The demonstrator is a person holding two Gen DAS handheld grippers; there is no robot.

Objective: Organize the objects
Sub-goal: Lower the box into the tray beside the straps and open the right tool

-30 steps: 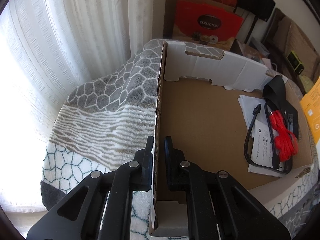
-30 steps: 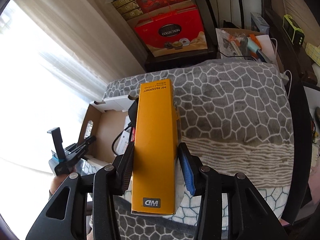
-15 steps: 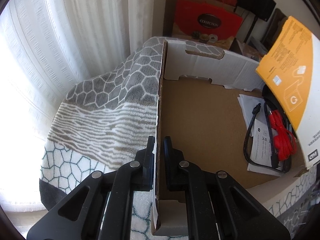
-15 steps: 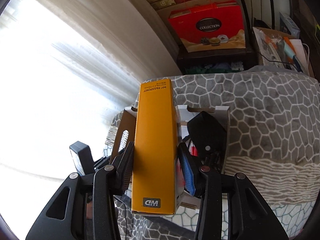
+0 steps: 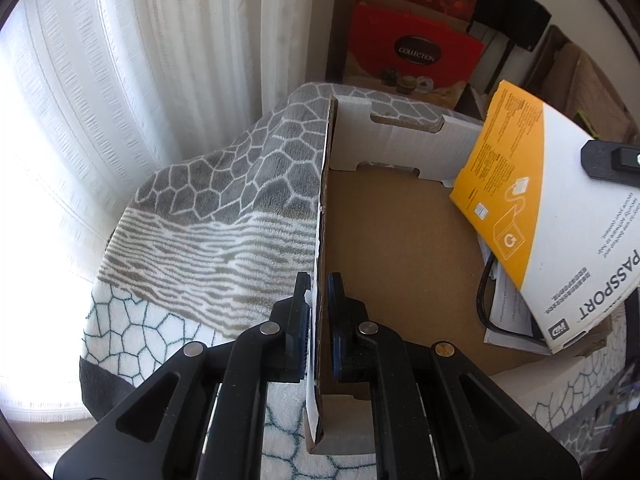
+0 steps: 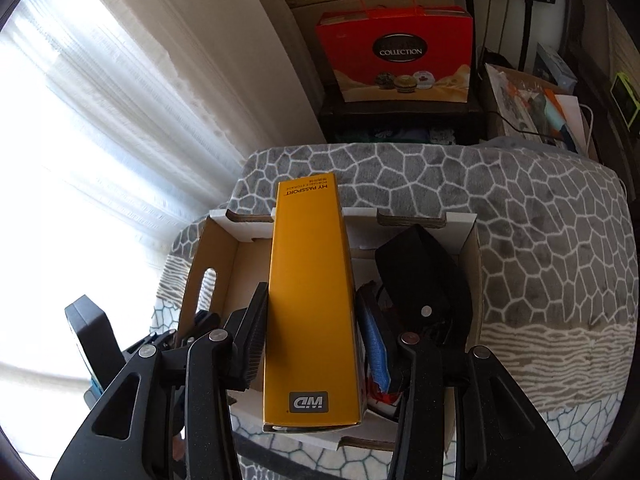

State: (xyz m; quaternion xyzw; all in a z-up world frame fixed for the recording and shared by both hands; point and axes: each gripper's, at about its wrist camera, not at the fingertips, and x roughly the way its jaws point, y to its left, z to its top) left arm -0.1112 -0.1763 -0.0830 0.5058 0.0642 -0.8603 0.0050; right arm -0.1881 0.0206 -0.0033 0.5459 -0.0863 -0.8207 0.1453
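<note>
My left gripper [image 5: 319, 284] is shut on the left wall of the open cardboard box [image 5: 325, 208], which rests on a grey and white patterned blanket [image 5: 224, 216]. My right gripper [image 6: 310, 296] is shut on a yellow and white My Passport box [image 6: 310, 304] and holds it tilted above the cardboard box [image 6: 474, 248]. In the left wrist view the yellow box [image 5: 532, 216] hangs over the right side of the cardboard box, above a black cable [image 5: 482, 300] and white papers [image 5: 508, 320]. A black pouch [image 6: 428, 276] lies inside at the right.
A red Collection gift box [image 6: 396, 56] stands behind the blanket on a dark shelf. White curtains [image 5: 120, 100] fill the left. Cluttered items [image 6: 536, 108] sit at the back right. The left half of the cardboard floor [image 5: 384, 248] is bare.
My right gripper carried the yellow box leftward from above the blanket to over the cardboard box, so it now fills the right of the left wrist view. The left gripper stayed put.
</note>
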